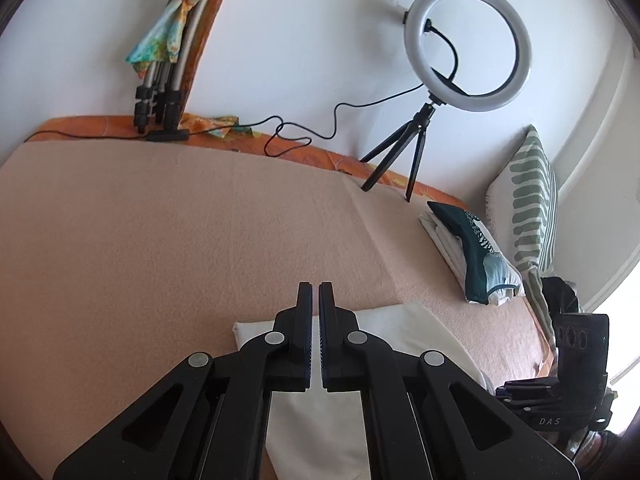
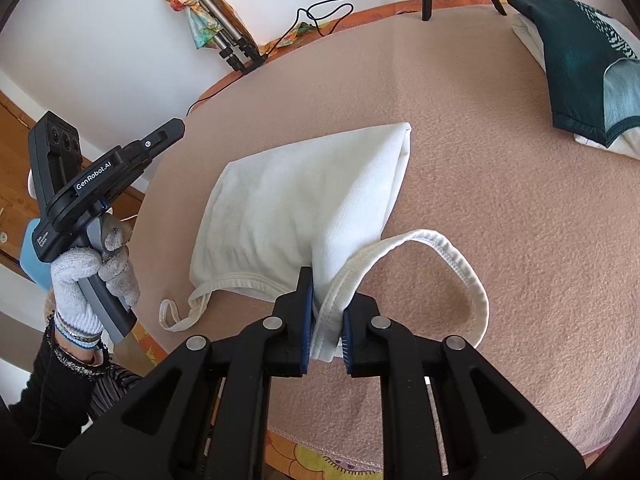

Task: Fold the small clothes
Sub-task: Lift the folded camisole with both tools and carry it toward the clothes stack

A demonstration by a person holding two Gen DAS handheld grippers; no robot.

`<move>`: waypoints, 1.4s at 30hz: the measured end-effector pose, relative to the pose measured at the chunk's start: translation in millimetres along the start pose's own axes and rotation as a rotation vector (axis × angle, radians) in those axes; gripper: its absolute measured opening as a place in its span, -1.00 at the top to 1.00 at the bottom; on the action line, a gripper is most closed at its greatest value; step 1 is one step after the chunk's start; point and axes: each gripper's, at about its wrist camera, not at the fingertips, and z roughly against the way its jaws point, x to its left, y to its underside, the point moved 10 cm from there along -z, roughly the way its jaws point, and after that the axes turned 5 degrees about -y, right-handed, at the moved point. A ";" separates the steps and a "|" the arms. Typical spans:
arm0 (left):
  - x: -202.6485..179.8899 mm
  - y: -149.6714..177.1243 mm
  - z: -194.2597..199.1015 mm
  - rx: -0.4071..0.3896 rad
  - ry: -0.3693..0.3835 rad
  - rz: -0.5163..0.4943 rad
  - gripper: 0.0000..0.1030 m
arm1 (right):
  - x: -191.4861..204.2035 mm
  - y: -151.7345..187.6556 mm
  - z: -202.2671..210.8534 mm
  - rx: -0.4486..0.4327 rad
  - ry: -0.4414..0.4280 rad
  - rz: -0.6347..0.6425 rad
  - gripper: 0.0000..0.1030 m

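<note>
A white sleeveless top [image 2: 296,200] lies folded on the peach blanket [image 2: 500,200], its shoulder straps toward me. My right gripper [image 2: 326,294] is shut on the ribbed edge by one strap and holds that part slightly off the blanket, so the strap [image 2: 460,256] loops out to the right. In the left wrist view, my left gripper [image 1: 315,286] is shut with nothing between its fingers and hovers above the top [image 1: 404,320]. From the right wrist view the left gripper [image 2: 176,125] is in a gloved hand [image 2: 80,280], off the garment's left side.
A folded stack topped by a dark teal garment [image 1: 472,256] lies at the right by a striped pillow [image 1: 528,200]. A ring light on a small tripod [image 1: 468,44] stands at the far edge, with its cable [image 1: 304,136] and bundled tripod legs [image 1: 164,92] to its left.
</note>
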 end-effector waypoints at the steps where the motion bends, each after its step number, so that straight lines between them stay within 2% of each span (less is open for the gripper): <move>1: 8.0 1.9 -2.4 0.009 -0.005 0.035 0.87 | -1.4 1.1 -1.1 0.003 0.003 -0.003 0.75; 2: 16.2 4.1 -7.1 0.030 -0.001 0.068 0.78 | -0.1 1.0 -3.8 0.007 0.008 -0.001 0.75; 4: 28.0 12.5 -17.4 0.094 0.014 0.122 0.28 | -0.3 2.2 -4.0 0.011 0.005 -0.004 0.75; 10: 47.3 40.6 -44.5 0.226 0.045 0.249 0.26 | -0.8 1.7 -5.8 0.018 -0.007 -0.017 0.75; 13: 42.6 38.3 -45.9 0.207 0.063 0.235 0.24 | -2.2 1.1 -9.6 0.029 -0.007 -0.020 0.75; 17: 33.2 38.5 -50.7 0.179 0.105 0.228 0.25 | -6.9 2.7 -17.0 0.048 -0.009 -0.038 0.75; 18: 29.6 38.5 -52.5 0.179 0.108 0.219 0.31 | -7.6 3.0 -19.4 0.054 -0.008 -0.042 0.75; 19: 26.7 37.6 -54.9 0.179 0.103 0.201 0.38 | -8.7 3.0 -21.7 0.059 -0.007 -0.045 0.75; 20: 23.4 39.3 -57.7 0.191 0.102 0.185 0.55 | -9.7 2.8 -23.4 0.062 -0.005 -0.046 0.75; 21: 22.5 41.6 -60.9 0.199 0.098 0.178 0.81 | -10.0 2.3 -24.9 0.064 -0.003 -0.044 0.75; 25: 15.7 38.4 -58.1 0.154 0.065 0.125 0.86 | -7.9 0.5 -26.7 0.061 0.016 -0.030 0.75; 33: -18.3 15.7 -21.5 0.009 0.032 -0.035 0.87 | 3.2 -3.1 -9.1 0.005 0.072 0.038 0.75; 42: -63.9 -0.9 7.0 -0.094 0.053 -0.141 0.87 | 11.5 -9.8 25.4 -0.080 0.133 0.095 0.76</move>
